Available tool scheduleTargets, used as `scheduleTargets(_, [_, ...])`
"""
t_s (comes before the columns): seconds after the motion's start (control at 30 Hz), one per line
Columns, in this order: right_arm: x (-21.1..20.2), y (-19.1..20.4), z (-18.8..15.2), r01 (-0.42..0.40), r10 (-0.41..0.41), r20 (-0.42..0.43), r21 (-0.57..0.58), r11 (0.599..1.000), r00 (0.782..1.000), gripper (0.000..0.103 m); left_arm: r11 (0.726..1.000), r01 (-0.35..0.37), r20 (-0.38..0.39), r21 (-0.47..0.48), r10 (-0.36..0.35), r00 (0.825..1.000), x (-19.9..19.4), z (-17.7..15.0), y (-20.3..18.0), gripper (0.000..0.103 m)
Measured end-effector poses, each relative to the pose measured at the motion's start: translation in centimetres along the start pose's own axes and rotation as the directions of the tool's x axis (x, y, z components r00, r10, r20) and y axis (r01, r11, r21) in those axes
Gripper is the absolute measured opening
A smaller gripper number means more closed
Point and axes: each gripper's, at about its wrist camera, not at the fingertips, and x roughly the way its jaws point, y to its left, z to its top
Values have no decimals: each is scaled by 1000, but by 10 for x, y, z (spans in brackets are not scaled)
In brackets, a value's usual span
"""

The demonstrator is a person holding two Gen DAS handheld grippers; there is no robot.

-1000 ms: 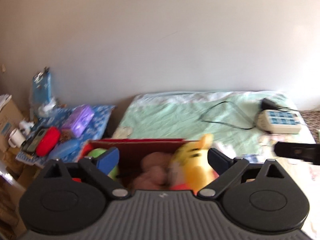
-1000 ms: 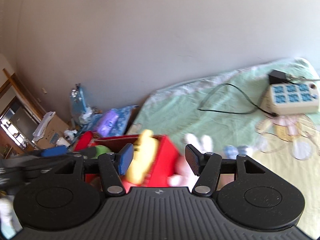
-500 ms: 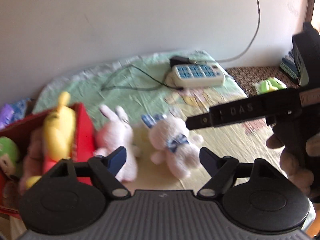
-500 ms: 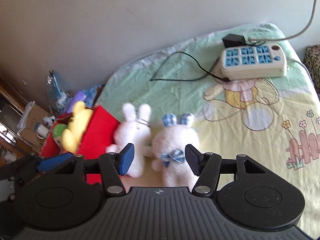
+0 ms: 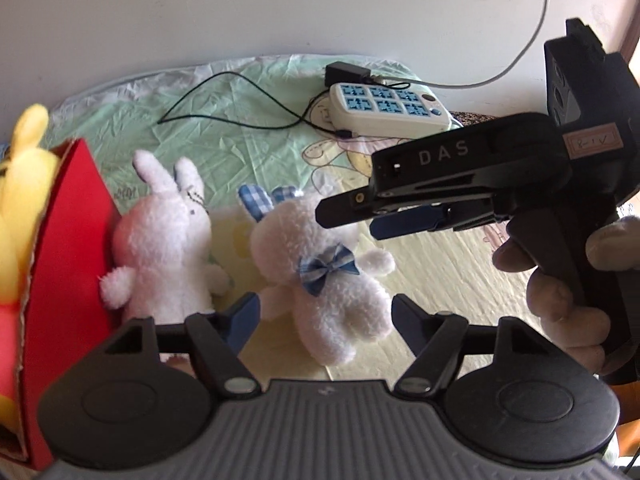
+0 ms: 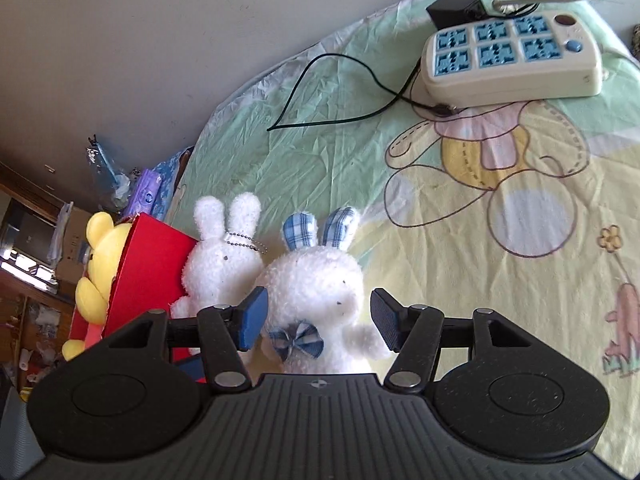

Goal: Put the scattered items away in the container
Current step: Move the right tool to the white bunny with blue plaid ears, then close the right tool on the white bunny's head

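Bedsheet (image 5: 420, 300); "DAS" on right tongs (image 5: 348, 216)

A red box (image 6: 154, 258) holds a yellow plush (image 6: 100, 256). Beside it lie a plain white rabbit (image 6: 222, 256) and a white rabbit with blue-checked ears and bow (image 6: 316, 292), on a pale green and yellow cartoon-bear bedsheet (image 6: 500, 264). The far power strip (image 6: 512, 60) is cream with blue sockets.

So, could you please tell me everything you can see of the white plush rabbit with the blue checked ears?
The white plush rabbit is fluffy, with blue checked ears, small dark eyes and a matching checked bow at its neck. It lies face up on the printed sheet, ears towards the wall, its side against the plain white rabbit beside the red box. The right tool is open, its pads flanking the body without pressing.
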Motion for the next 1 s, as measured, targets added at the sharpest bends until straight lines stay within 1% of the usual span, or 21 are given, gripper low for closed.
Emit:
scheduleTargets(0.13, [15,-4,-1,-54,55,-43,31,998,998,60,1000,-13,4,1,13,1000,9,6,3,76])
scheduleTargets(0.17, [17,-3,-2,-62,63,-48,25,998,997,55,1000,-17,4,7,16,1000,11,7,2,76])
scheduleTargets(0.2, [17,-2,-2,-71,71,-47,15,997,996,46,1000,-21,3,13,21,1000,14,8,1,76])
scheduleTargets(0.23, [16,-1,-2,-83,83,-44,7,997,996,43,1000,-25,3,16,25,1000,17,9,1,76])
scheduleTargets(0.27, [15,-1,-2,-102,102,-42,7,995,994,29,1000,-24,1,14,24,1000,19,10,1,76])
scheduleTargets(0.3, [15,-3,-2,-124,125,-46,21,992,991,22,1000,-20,-3,10,20,1000,22,11,3,76])
scheduleTargets(0.33, [16,-5,-2,-138,140,-52,37,990,989,22,1000,-16,-9,5,16,1000,25,12,4,76])
scheduleTargets(0.37, [17,-6,-3,-138,140,-57,40,990,989,22,1000,-15,-16,1,15,1000,28,14,6,76])
scheduleTargets(0.43, [16,-6,-5,-117,118,-57,16,993,991,28,1000,-18,-22,3,18,1000,34,17,8,76])
scheduleTargets(0.5, [14,-7,-3,-84,84,-37,7,996,996,42,1000,-27,-24,12,27,999,38,20,8,76])
scheduleTargets(0.53, [13,-9,-1,-76,77,-27,8,997,997,45,1000,-26,-22,15,27,999,39,21,8,76])
scheduleTargets(0.57, [12,-11,1,-77,78,-15,16,997,997,51,1000,-24,-19,18,24,1000,39,23,8,76])
scheduleTargets(0.6, [12,-15,4,-85,85,-6,31,996,996,61,1000,-21,-15,23,22,1000,39,24,8,77])
scheduleTargets(0.63, [13,-17,7,-96,97,-2,46,994,995,66,999,-21,-10,29,22,1000,39,26,8,79])
scheduleTargets(0.67, [16,-20,9,-107,108,-4,59,992,994,68,999,-22,-6,35,22,1000,40,27,8,80])
scheduleTargets(0.73, [25,-20,13,-124,126,-29,62,990,992,68,999,-28,-3,42,28,1000,44,31,7,80])
scheduleTargets(0.83, [41,-19,13,-126,131,-69,70,990,989,69,999,-30,-8,38,30,1000,49,32,9,84])
scheduleTargets(0.97, [52,-26,15,-175,187,-84,132,976,979,69,999,-36,-10,35,36,999,52,32,11,86])
scheduleTargets(1.0, [55,-27,14,-184,198,-87,141,973,976,67,999,-39,-10,32,39,999,52,32,11,86])
